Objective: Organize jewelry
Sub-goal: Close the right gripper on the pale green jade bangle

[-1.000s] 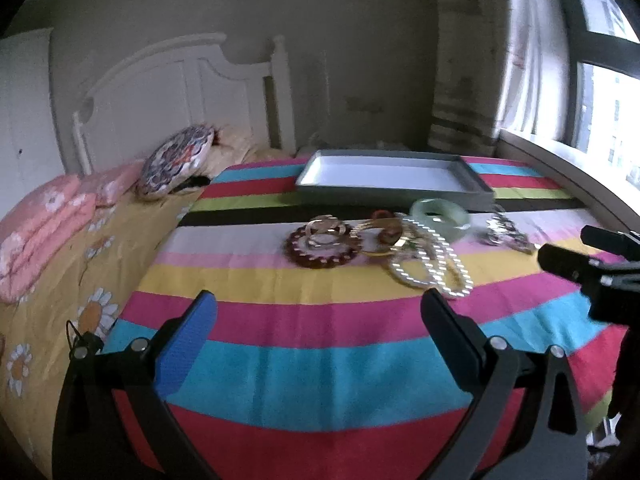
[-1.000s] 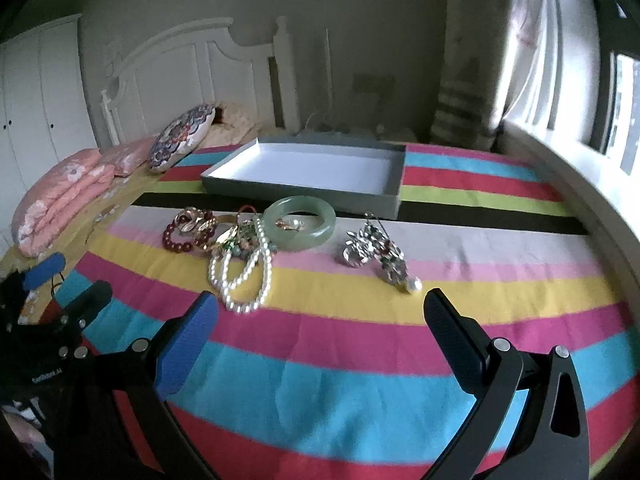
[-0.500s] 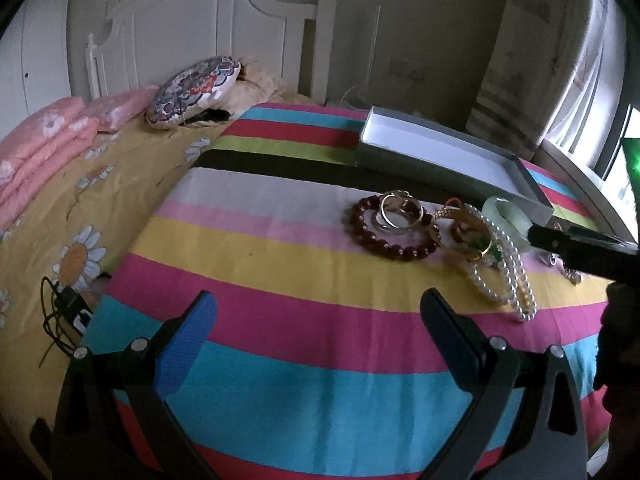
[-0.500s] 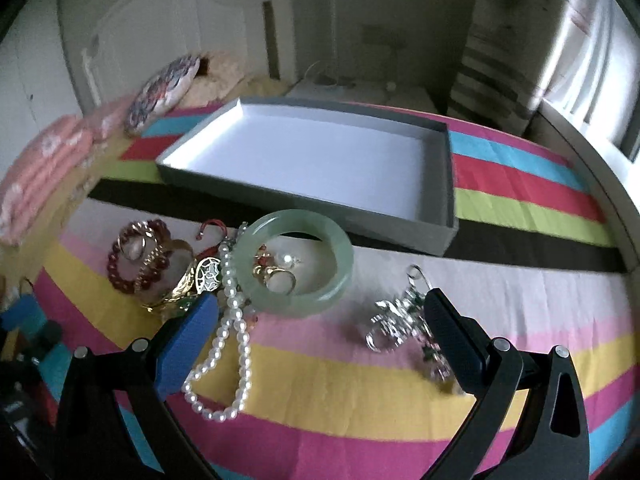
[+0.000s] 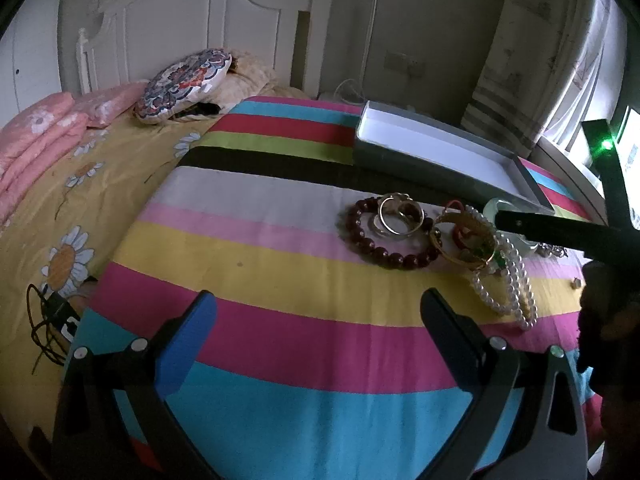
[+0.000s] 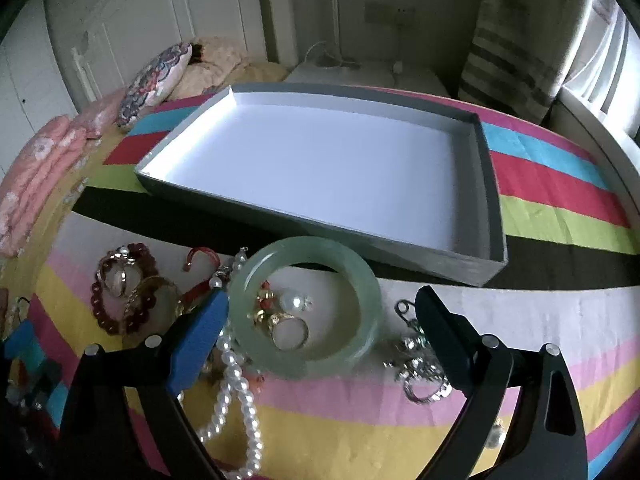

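Note:
A pile of jewelry lies on a striped blanket in front of an empty grey tray (image 6: 490,208) with a white floor. In the right wrist view my right gripper (image 6: 322,316) is open, its fingers on either side of a pale green jade bangle (image 6: 360,280) that rings a gold ring (image 6: 290,330) and a pearl earring. A pearl necklace (image 6: 240,384), a dark red bead bracelet (image 6: 100,312) and a silver brooch (image 6: 420,372) lie beside it. My left gripper (image 5: 318,320) is open and empty, well short of the bead bracelet (image 5: 384,256) and pearl necklace (image 5: 516,284).
The tray also shows in the left wrist view (image 5: 404,160). The striped blanket (image 5: 280,264) covers a bed with a white headboard (image 5: 192,32), a round patterned cushion (image 5: 184,84) and pink folded bedding (image 5: 36,140). A curtain and window sill (image 6: 592,128) run along the right.
My right gripper has moved forward and down, so its open fingers now flank the jade bangle. My left gripper has drifted slightly closer to the blanket and stays open.

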Tool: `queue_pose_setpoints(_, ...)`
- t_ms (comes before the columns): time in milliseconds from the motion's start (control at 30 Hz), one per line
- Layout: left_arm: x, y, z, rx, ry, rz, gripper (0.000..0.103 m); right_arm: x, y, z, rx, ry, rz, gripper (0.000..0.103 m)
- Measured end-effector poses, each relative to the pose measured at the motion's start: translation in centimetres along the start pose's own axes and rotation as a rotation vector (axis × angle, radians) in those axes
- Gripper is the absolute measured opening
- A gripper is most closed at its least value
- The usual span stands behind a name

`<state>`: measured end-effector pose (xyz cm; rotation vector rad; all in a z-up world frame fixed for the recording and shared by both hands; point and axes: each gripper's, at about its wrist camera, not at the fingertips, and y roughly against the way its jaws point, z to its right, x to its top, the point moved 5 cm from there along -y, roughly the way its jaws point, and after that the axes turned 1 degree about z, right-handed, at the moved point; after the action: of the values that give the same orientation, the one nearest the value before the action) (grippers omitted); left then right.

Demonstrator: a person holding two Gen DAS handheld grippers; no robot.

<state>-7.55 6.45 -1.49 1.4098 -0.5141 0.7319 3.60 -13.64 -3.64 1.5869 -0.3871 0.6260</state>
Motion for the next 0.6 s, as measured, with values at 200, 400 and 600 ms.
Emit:
queue_pose_setpoints(200,0.6,-0.3,0.1,0.008,-0.016,0.003,0.100,0.0,-1.4,-0.1,-0.018,0.031,-0.001,0.090)
queue_pose_setpoints(400,1.8,-1.1,0.1,0.000,-0.002,-0.004,0.100,-0.2,-0.6,0.5,0.087,0.013,0.032,0.077)
queue_pose_setpoints(600,3.1,-2.5,1.2,-0.034,0.004,-0.035,0.097,0.3,1.8,1.5,0.146,-0.034,0.131,0.077)
